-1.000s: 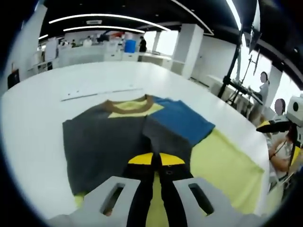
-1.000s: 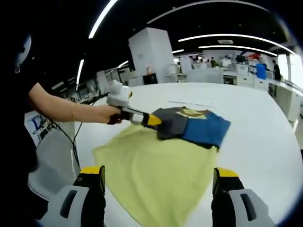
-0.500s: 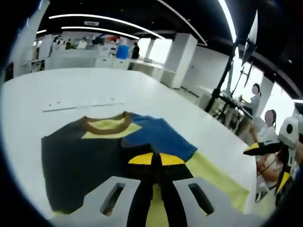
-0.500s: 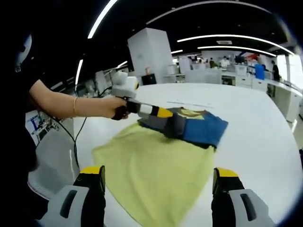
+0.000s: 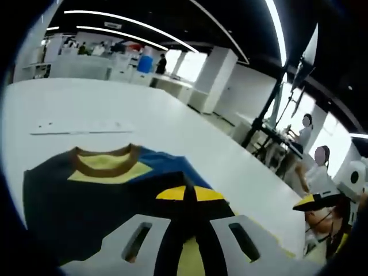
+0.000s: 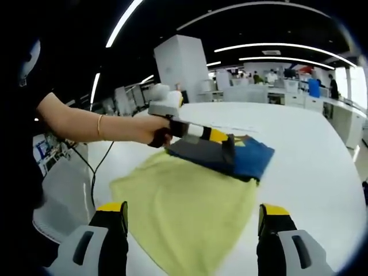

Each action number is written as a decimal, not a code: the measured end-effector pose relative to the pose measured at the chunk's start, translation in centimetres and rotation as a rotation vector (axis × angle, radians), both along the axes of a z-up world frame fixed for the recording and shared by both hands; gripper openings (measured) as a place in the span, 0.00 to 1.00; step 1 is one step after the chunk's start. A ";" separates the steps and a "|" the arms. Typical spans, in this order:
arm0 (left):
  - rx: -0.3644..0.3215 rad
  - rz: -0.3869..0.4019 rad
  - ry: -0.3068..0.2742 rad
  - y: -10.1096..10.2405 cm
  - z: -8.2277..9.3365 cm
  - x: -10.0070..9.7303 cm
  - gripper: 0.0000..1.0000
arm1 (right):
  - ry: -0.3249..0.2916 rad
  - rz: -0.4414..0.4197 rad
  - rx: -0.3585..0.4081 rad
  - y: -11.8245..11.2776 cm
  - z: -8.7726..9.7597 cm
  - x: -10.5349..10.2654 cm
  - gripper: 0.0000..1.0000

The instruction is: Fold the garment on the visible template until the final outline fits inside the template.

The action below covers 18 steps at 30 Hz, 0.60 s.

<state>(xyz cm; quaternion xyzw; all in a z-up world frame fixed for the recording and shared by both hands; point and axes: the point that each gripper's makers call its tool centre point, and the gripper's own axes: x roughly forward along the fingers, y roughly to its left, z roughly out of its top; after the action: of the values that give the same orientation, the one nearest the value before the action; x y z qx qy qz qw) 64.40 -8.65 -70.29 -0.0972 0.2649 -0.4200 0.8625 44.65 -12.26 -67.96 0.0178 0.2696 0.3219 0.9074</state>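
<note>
Left tongs [image 5: 188, 194] low centre of the left gripper view, jaws pressed together on a dark fold of the shirt [image 5: 80, 201]; also seen upper centre in the right gripper view [image 6: 221, 138], carrying that fold across. Right tongs [image 6: 192, 215] at the bottom of the right gripper view, jaws spread wide, holding nothing, hovering over the near edge of the yellow template [image 6: 184, 213].

Shirt lying on the far end of the template, centre of the right gripper view [image 6: 230, 156]: grey body, blue sleeve, brown collar with a yellow patch. White table [image 6: 310, 167] beneath all.

Step in hand, by the look of it: drawing one side of the shirt over the body, fold under way and not yet laid. Next move likely calls for lowering the fold flat, releasing, then checking the outline against the template; blue side sits at the template's far edge and may want tucking in.

No brand, label or writing legible on shirt, template or tongs. Far back: desks, pillars, ceiling strip lights.
</note>
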 end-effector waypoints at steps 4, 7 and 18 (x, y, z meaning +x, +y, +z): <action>-0.003 0.009 0.037 -0.9 -1.1 0.5 0.01 | -0.001 -0.007 0.006 -0.1 -0.1 0.2 0.93; -0.007 0.020 0.049 -1.3 -1.6 0.9 0.01 | 0.004 0.000 0.004 0.0 -0.3 0.2 0.93; 0.049 -0.067 -0.027 -2.8 -1.4 1.1 0.15 | 0.009 0.007 0.002 -0.1 -0.7 0.4 0.94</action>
<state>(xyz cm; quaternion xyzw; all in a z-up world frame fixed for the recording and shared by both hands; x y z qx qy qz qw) 65.51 -11.42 -71.66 -0.0614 0.2667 -0.4433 0.8536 45.02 -12.35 -68.63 0.0194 0.2735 0.3251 0.9050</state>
